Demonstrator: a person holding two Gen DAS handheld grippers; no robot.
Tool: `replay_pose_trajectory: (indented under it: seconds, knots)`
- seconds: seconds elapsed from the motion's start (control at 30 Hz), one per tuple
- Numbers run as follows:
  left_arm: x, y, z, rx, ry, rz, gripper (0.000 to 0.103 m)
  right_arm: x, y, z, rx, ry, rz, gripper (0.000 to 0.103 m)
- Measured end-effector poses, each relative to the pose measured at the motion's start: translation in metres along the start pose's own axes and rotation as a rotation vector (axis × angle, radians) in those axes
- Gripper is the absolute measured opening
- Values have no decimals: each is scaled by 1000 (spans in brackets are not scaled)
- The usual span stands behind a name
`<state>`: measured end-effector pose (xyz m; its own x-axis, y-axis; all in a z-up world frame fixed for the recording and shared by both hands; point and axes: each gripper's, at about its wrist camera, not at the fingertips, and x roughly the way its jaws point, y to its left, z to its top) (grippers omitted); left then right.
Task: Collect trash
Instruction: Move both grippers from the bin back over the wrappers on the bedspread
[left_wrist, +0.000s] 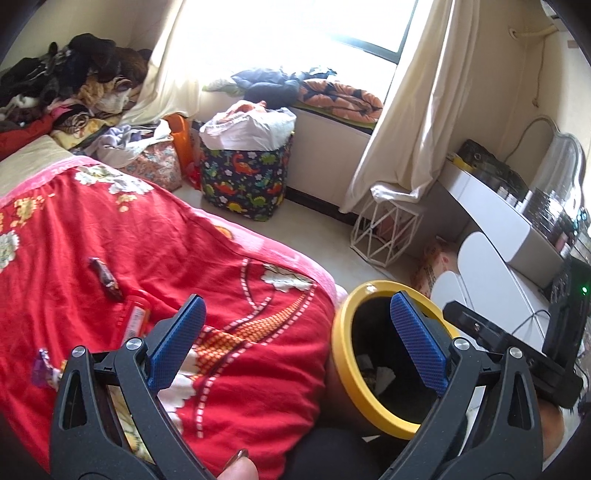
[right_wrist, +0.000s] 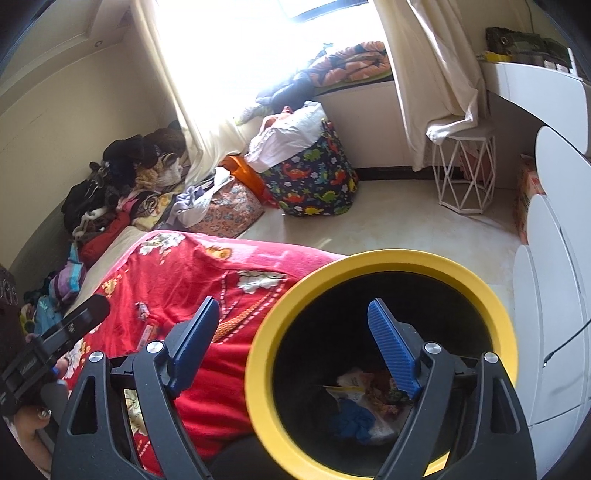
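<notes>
Hovering over the yellow-rimmed bin beside the red blanket, we keep both hand-held grippers, left and right, spread and empty.

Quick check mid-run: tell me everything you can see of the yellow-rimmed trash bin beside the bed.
The trash bin is round, with a thick glossy yellow rim, plastic by the look, and a black inside. It stands upright on the pale floor, hard against the corner of the red floral bedspread. It is open-topped and partly filled: crumpled wrappers and something blue lie at the bottom. Nothing grips it.
</notes>
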<state>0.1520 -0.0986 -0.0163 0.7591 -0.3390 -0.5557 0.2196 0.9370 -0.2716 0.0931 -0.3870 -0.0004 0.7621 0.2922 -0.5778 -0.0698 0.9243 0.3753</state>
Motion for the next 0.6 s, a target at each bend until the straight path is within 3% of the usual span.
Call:
replay_pose_trajectory:
  seconds: [0.6]
  knots:
    - [-26, 60, 11, -64, -57, 90, 92, 6, 70, -5, -125, -16, 100, 83]
